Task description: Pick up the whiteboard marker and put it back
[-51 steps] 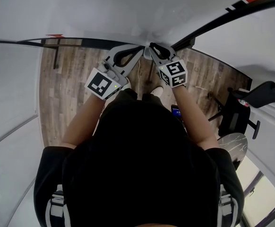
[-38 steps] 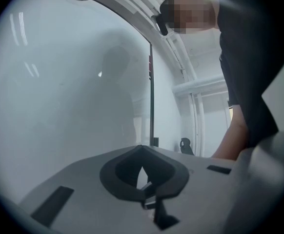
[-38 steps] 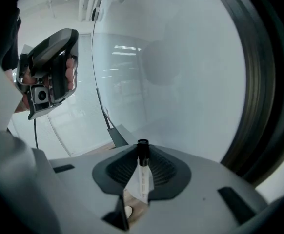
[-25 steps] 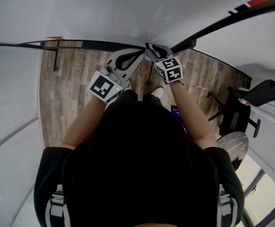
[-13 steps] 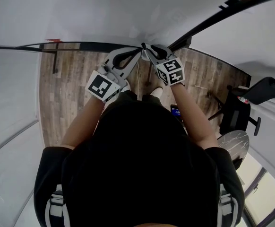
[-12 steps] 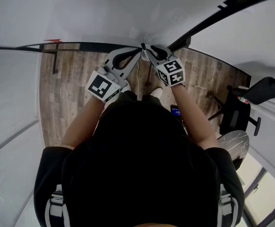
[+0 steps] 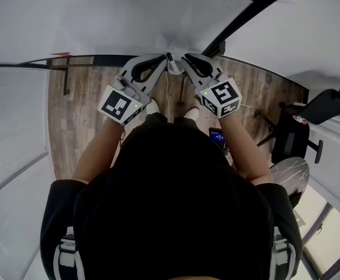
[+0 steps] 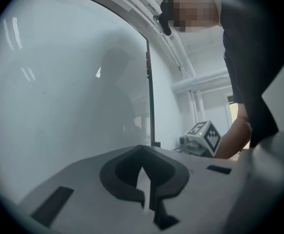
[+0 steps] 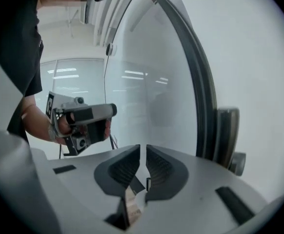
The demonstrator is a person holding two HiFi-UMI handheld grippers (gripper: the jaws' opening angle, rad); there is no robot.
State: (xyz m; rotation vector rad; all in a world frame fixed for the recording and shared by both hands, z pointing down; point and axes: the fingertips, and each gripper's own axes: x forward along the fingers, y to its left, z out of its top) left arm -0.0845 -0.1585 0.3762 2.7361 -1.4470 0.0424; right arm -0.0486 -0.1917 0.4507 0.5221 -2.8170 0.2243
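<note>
No whiteboard marker shows in any view. Both grippers are held up close to a white board [image 7: 158, 16] with a black frame [image 7: 240, 16], their tips almost meeting. My left gripper [image 7: 162, 58] has its jaws together with nothing between them; in the left gripper view it [image 8: 143, 154] points at the pale board, and the right gripper's marker cube [image 8: 205, 136] shows beyond it. My right gripper [image 7: 179, 60] is also shut and empty; the right gripper view shows it [image 9: 143, 151] beside the board's black frame [image 9: 200, 82], with the left gripper [image 9: 81, 118] in a hand at the left.
Below lies a wood-plank floor [image 7: 82, 109]. A black office chair [image 7: 310, 127] stands at the right, with a round pale table [image 7: 290, 177] near it. A small lit screen [image 7: 217, 136] lies by the person's feet. A round fitting [image 9: 230, 130] sits on the frame.
Both grippers have lifted a little toward the board, tips still close together. The marker cubes have spread apart, left cube leftward and right cube rightward.
</note>
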